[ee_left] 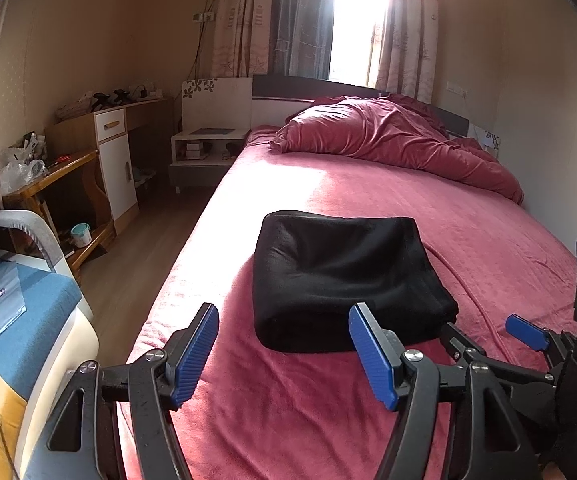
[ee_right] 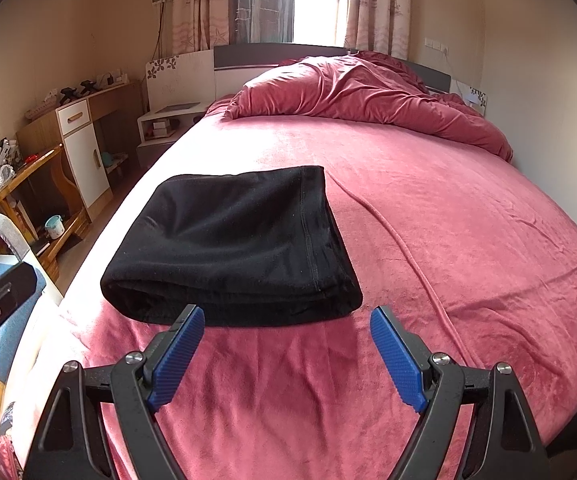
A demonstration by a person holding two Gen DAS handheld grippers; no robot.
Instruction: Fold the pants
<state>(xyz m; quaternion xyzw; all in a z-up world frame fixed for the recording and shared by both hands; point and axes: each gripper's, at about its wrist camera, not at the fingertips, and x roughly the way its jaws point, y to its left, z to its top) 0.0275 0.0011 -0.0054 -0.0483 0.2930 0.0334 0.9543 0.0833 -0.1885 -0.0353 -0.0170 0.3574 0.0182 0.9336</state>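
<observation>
The black fleece pants (ee_right: 232,244) lie as a compact folded stack on the pink plush bed (ee_right: 448,220); folding looks finished. Left tool (ee_left: 284,354) and right tool (ee_right: 286,354) gape wide, empty, just near it.

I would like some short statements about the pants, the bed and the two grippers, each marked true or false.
1. The black pants lie folded into a compact bundle on the bed. True.
2. The left gripper is clamping the pants. False: it is open, short of the bundle.
3. The right gripper is open and holds nothing. True.
4. The bed cover is blue. False: it is pinkish red.
5. A rumpled duvet lies near the headboard. True.
</observation>
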